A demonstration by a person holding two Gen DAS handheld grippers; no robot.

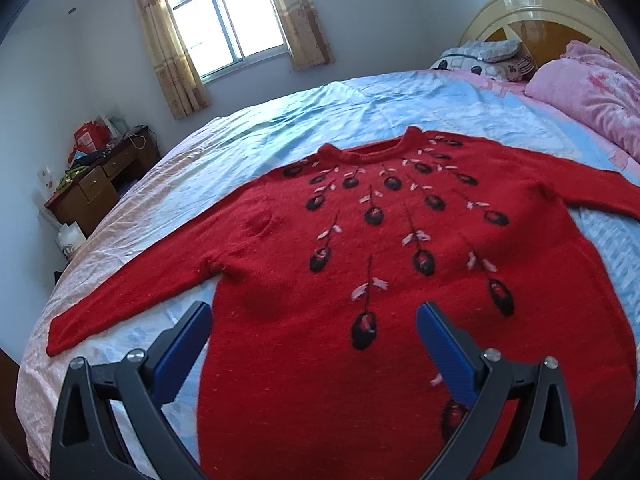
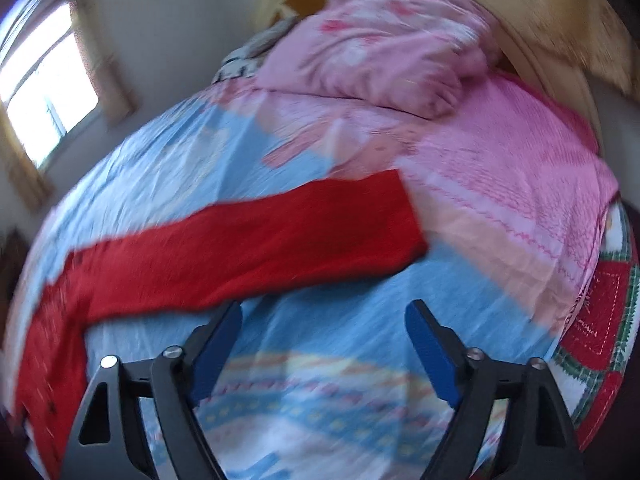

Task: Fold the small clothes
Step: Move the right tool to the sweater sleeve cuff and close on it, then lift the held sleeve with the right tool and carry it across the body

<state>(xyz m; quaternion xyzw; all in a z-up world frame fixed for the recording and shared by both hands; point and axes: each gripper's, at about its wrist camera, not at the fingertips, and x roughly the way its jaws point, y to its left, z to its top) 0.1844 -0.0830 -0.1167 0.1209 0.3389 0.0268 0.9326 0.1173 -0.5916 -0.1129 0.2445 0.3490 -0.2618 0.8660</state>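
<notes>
A red knitted sweater [image 1: 360, 240] with black and pink flower embroidery lies flat, front up, on the bed, both sleeves spread out. My left gripper [image 1: 314, 316] is open and empty, hovering over the sweater's lower body near its left side seam. In the blurred right wrist view, the sweater's right sleeve [image 2: 248, 248] stretches across the sheet, its cuff to the right. My right gripper [image 2: 324, 314] is open and empty, just short of that sleeve, above the sheet.
The bed has a blue and pink patterned sheet [image 1: 280, 120]. A pink quilt [image 2: 380, 48] and pillows [image 1: 480, 56] lie by the headboard [image 1: 532, 12]. A wooden desk [image 1: 100, 184] with clutter stands by the wall under the window [image 1: 224, 20]. A red patterned cloth [image 2: 600, 344] lies at the bed's right edge.
</notes>
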